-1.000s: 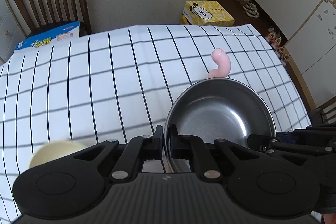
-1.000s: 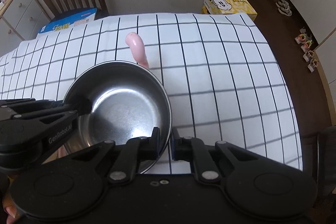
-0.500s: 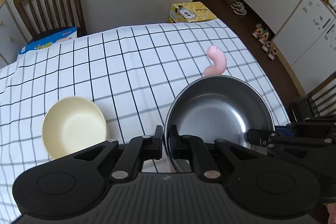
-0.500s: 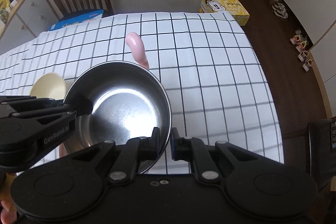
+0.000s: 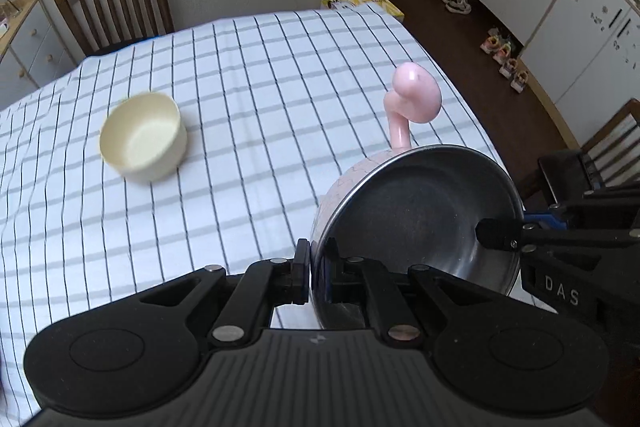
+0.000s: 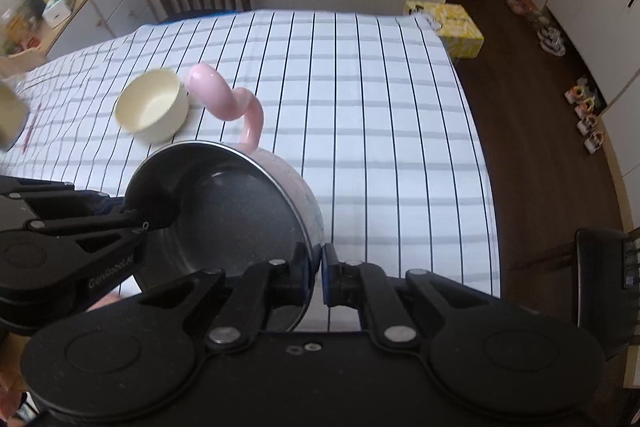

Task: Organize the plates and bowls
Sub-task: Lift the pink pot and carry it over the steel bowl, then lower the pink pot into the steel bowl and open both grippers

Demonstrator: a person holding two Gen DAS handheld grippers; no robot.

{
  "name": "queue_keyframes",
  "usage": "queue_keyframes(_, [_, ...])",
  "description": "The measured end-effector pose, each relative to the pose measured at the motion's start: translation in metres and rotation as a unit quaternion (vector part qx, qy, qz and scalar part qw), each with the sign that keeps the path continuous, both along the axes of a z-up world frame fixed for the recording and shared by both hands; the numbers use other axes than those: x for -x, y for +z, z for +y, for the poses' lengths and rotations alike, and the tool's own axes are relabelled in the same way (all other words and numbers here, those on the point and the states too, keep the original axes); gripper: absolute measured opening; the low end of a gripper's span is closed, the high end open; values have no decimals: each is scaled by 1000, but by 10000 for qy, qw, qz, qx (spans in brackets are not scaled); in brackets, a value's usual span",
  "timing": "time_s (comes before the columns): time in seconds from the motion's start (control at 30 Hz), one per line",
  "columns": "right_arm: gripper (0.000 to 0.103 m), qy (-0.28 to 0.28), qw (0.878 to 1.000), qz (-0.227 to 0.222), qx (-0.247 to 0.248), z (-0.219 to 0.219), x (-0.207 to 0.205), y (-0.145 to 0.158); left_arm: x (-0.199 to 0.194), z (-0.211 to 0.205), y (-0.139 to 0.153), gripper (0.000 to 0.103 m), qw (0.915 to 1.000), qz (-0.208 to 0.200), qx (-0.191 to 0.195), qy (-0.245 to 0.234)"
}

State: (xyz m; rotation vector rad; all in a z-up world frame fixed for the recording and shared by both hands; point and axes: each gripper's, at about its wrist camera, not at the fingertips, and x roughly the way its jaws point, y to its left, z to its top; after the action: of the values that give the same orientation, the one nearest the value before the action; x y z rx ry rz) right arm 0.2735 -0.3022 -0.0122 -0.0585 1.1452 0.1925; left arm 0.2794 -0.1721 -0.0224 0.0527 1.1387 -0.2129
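A checked tablecloth (image 5: 248, 99) covers the table. Above its near right corner hangs a pink pan (image 5: 416, 223) (dark non-stick inside, steel rim, curled pink handle (image 5: 412, 99)), tilted. Both grippers are clamped shut on its rim: left gripper (image 5: 316, 267) on one edge, right gripper (image 6: 318, 267) opposite. A cream bowl (image 5: 144, 137) sits on the cloth, beyond the pan to its left.

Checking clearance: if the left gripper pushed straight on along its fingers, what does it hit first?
Left gripper is shut on the pan rim; straight ahead lies only the checked tablecloth, probably. The cream bowl sits off to the left.
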Motion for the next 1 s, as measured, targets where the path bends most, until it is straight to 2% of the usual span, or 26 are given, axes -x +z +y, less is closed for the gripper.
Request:
queue_keyframes(0.2, [7,157,9996,202,-81,-29,44,-3,51,-24,-4,6,9996,253,-2,-115])
queue_keyframes(0.47, [7,261,9972,664,-217,-58,89,-29,96,-44,-36,6,9974,686,-127,-169])
queue_keyframes(0.7, [7,165,9949,946,-294,-65,100,-61,102,-50,-64,6,9961,848,-231,-72])
queue_keyframes(1.0, [7,140,9929,1148,-279,-65,91,-85,97,-52,-85,6,9940,1049,-304,-23])
